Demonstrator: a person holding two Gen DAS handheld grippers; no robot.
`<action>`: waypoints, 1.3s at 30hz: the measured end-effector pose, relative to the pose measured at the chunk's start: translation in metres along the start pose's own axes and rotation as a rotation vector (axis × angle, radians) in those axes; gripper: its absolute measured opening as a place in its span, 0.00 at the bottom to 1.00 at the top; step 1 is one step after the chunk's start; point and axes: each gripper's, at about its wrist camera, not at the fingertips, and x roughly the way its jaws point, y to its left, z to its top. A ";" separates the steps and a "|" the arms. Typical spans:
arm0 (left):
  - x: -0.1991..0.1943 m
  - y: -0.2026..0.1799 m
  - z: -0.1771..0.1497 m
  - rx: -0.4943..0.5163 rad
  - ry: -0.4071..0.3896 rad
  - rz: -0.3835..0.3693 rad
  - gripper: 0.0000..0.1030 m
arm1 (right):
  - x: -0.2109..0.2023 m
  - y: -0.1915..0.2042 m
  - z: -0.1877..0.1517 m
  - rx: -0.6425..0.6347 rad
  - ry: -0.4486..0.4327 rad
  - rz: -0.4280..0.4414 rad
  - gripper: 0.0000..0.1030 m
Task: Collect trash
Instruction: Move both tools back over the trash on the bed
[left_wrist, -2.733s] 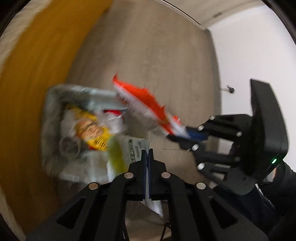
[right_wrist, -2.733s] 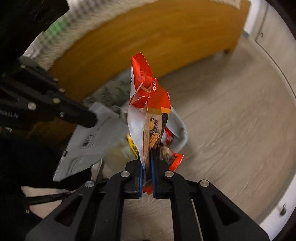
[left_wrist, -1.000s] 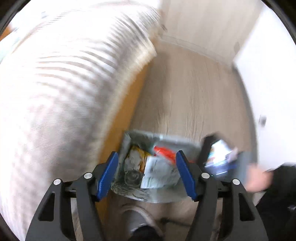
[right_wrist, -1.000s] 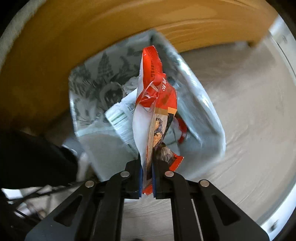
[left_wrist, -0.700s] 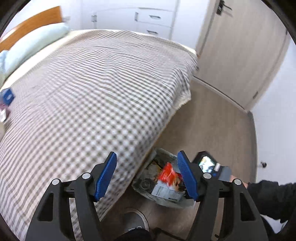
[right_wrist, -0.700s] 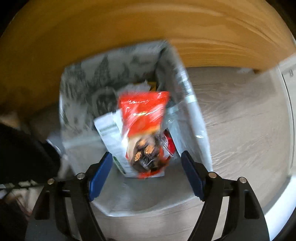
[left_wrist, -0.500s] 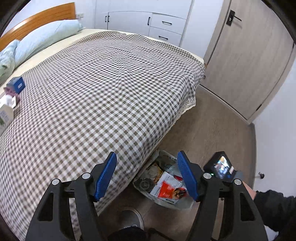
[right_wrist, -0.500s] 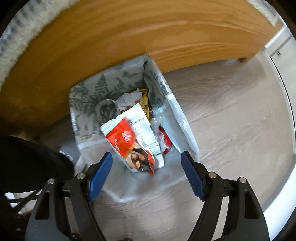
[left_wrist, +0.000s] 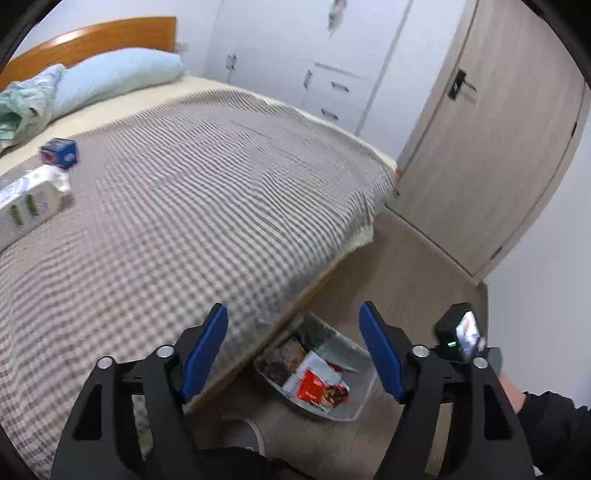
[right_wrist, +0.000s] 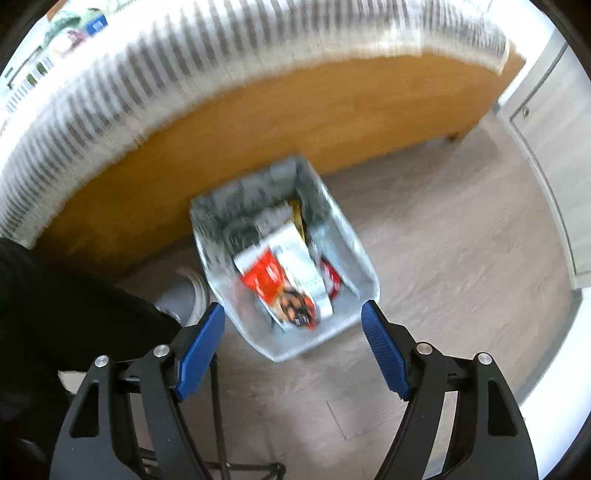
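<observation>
Down on the wooden floor (right_wrist: 443, 240), the trash bin (right_wrist: 354, 254) sits just beside the orange wooden side of the bed (right_wrist: 295, 110), in the middle of the right wrist view and at the lower centre of the left wrist view (left_wrist: 354, 406). It is a pale, patterned bag-like bin with its mouth open. On top of its contents lies the red snack wrapper (right_wrist: 273, 284), flat on a white packet (right_wrist: 299, 254); the left wrist view shows the same wrapper (left_wrist: 319, 387) at the near side of the bin. More scraps, one yellow, lie deeper inside, too blurred to name.

The right tool (right_wrist: 293, 347) hangs above the bin with its blue pads spread wide and nothing between them; its jaws have just sprung apart. The left tool (left_wrist: 293, 347) also stands wide and empty, its jaws having just been opening further, and looks across the bed.

A grey shoe (right_wrist: 184, 295) stands on the floor at the left of the bin. At the lower right of the left wrist view a hand (left_wrist: 511, 395) in a dark sleeve carries the other tool's camera.

On the checked bedspread (left_wrist: 184, 203), at the left edge of the left wrist view, lie a white carton (left_wrist: 26, 206) and a small blue box (left_wrist: 59, 151), well apart from the bin. A pale blue pillow (left_wrist: 114, 77) rests by the headboard at upper left, and a door (left_wrist: 498, 147) fills the upper right.
</observation>
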 end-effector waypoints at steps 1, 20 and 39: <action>-0.008 0.008 0.001 -0.012 -0.022 0.011 0.73 | -0.013 0.006 0.007 -0.012 -0.037 0.005 0.71; -0.133 0.314 0.048 -0.305 -0.200 0.489 0.76 | -0.109 0.276 0.303 -0.533 -0.513 0.326 0.58; 0.030 0.505 0.244 -0.353 0.080 0.259 0.36 | -0.050 0.367 0.436 -0.619 -0.533 0.339 0.58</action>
